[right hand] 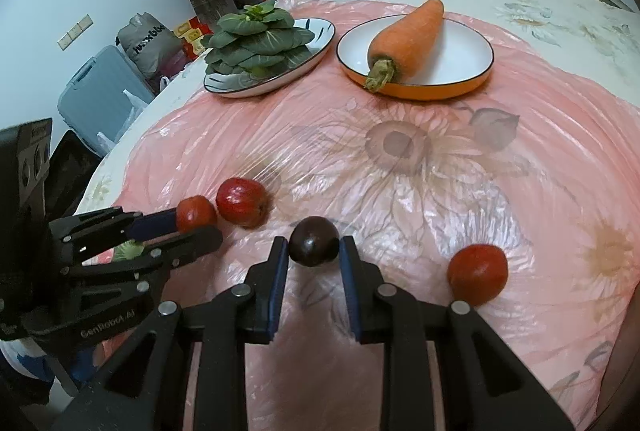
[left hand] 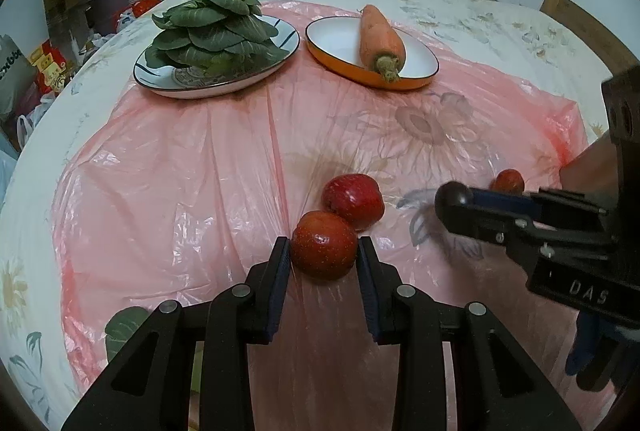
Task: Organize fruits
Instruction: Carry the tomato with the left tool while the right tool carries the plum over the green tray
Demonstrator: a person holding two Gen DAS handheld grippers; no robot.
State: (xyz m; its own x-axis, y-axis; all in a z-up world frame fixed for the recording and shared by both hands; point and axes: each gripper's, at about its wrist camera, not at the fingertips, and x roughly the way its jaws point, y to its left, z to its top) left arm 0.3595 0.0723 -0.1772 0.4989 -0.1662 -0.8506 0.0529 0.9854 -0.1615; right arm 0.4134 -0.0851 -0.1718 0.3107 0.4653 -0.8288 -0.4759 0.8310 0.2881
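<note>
The left gripper [left hand: 323, 249] clamps a red fruit [left hand: 323, 251] between its pads, on the pink plastic sheet [left hand: 180, 171]. A second red fruit [left hand: 353, 201] touches it just behind. The right gripper [right hand: 314, 243] closes on a dark fruit [right hand: 314, 241], which only the right wrist view shows; the left view hides it behind the tongs. An orange-red fruit [right hand: 477, 274] lies to its right. That makes four fruits in all. Beyond stand two plates: a patterned plate [right hand: 320, 47] of leafy greens [right hand: 258, 39] and an orange-rimmed plate [right hand: 460, 63] with one carrot [right hand: 408, 35].
</note>
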